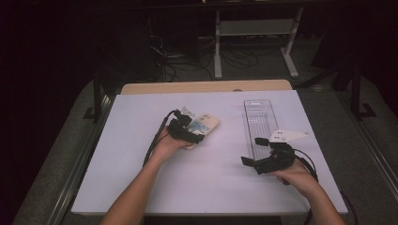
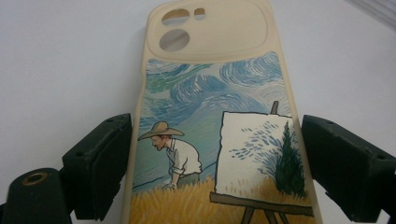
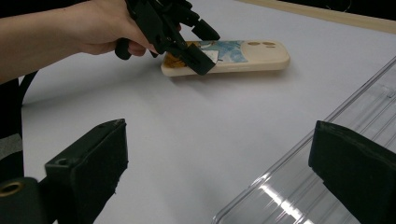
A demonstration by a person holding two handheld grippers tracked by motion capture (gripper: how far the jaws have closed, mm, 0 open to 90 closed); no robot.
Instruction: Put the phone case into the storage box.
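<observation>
I'm reaching my left gripper [image 1: 193, 132] toward frame centre, jaws closing snug around the phone case [image 2: 219, 121], while my right gripper [image 1: 253, 151] is hovering wide open, empty, lower right.

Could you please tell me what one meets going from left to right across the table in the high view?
Left gripper over the phone case → clear plastic tray → grey three-cornered plate on the right gripper, whose jaws reach left across the tray's near end.
</observation>
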